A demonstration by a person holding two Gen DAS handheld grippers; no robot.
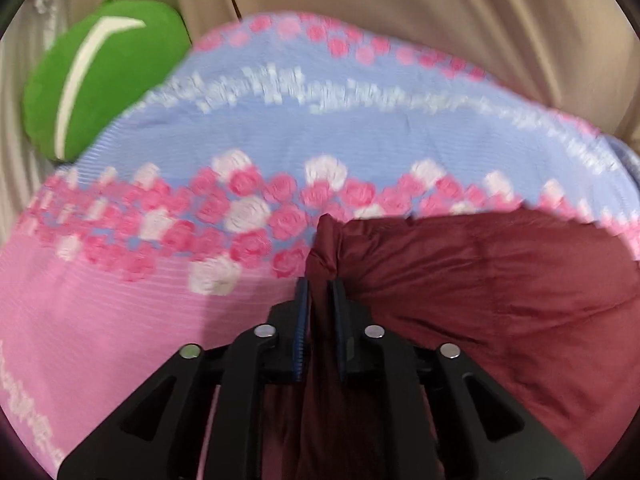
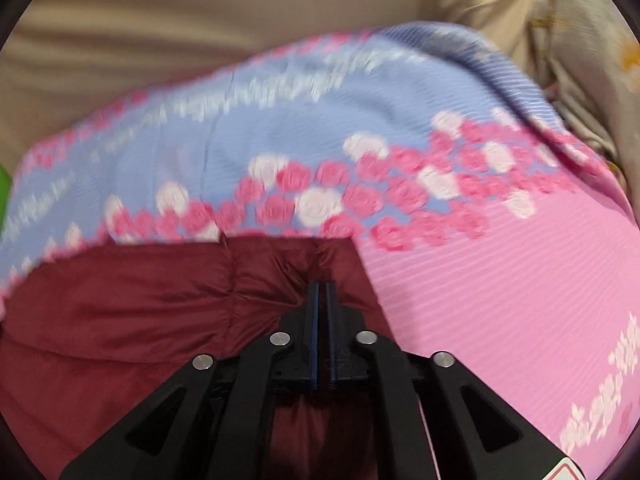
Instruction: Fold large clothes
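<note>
Holding the maroon garment (image 1: 480, 300) by its far edge, your left gripper (image 1: 319, 284) pinches one corner, slightly parted; your right gripper (image 2: 322, 285) clamps the other, nearly shut. It lies between them, lengthwise across the floral bedspread (image 1: 280, 128).

blurred: bedspread (image 1: 320, 128) pattern | cut off: green cushion (image 2: 4, 192)
</note>
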